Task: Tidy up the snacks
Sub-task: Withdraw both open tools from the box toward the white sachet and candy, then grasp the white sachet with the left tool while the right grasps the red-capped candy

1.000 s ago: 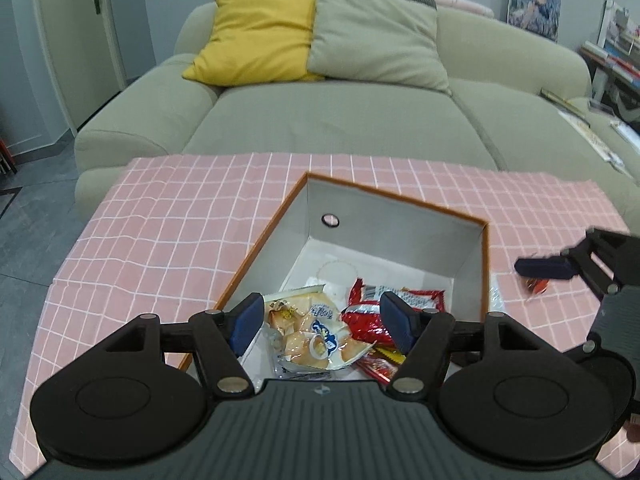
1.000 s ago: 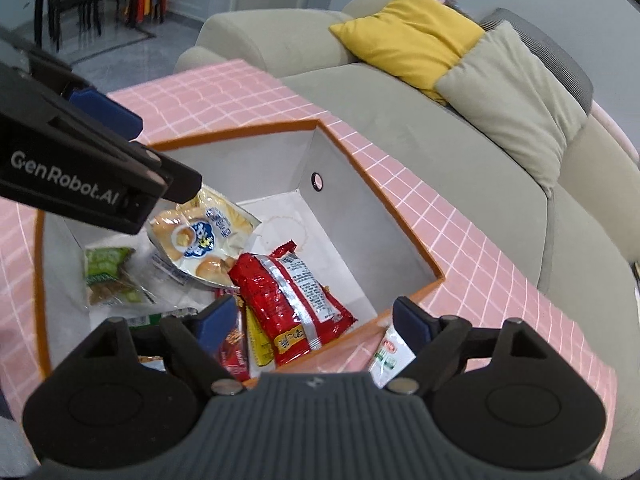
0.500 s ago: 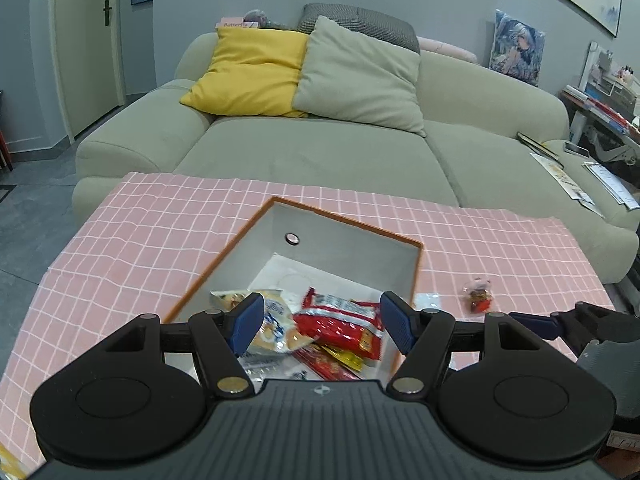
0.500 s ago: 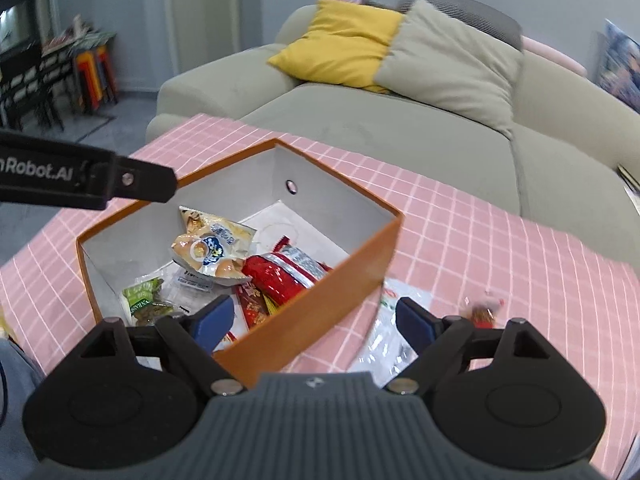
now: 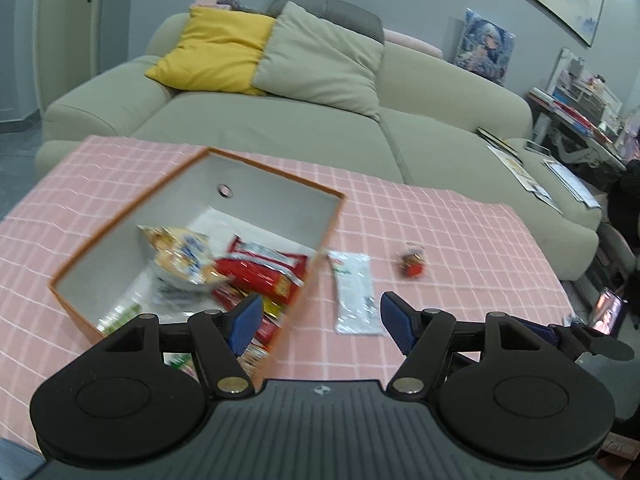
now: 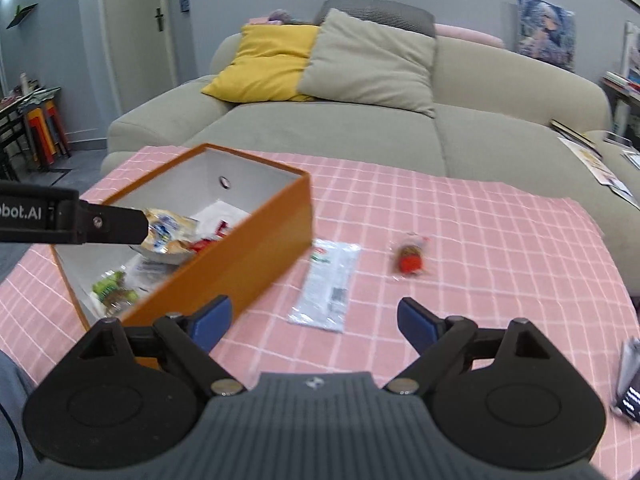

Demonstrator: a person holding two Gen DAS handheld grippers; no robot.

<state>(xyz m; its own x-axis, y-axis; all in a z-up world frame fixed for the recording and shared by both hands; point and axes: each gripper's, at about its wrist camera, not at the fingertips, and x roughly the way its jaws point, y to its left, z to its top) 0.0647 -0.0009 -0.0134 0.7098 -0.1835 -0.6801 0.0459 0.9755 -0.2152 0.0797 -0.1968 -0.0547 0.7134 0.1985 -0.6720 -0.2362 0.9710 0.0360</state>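
An orange box (image 5: pixel 312 280) (image 6: pixel 248 248) with white inner walls sits on the pink checked cloth and holds several snack packets, among them a bread bag (image 5: pixel 180 256) and a red packet (image 5: pixel 260 272). A white packet (image 5: pixel 354 292) (image 6: pixel 328 280) lies on the cloth just right of the box. A small red-and-brown snack (image 5: pixel 410 266) (image 6: pixel 410 258) lies further right. My left gripper (image 5: pixel 320 320) is open and empty above the box's near right corner. My right gripper (image 6: pixel 314 322) is open and empty above the cloth, near the white packet.
A beige sofa (image 5: pixel 280 128) with a yellow cushion (image 5: pixel 216 52) and a grey cushion (image 5: pixel 320 60) stands behind the table. Books and papers (image 5: pixel 520 160) lie on its right part. A dark object (image 6: pixel 630 380) sits at the table's right edge.
Both grippers have pulled back and up from the box and swung right. The white packet and the small red snack on the cloth have come into view.
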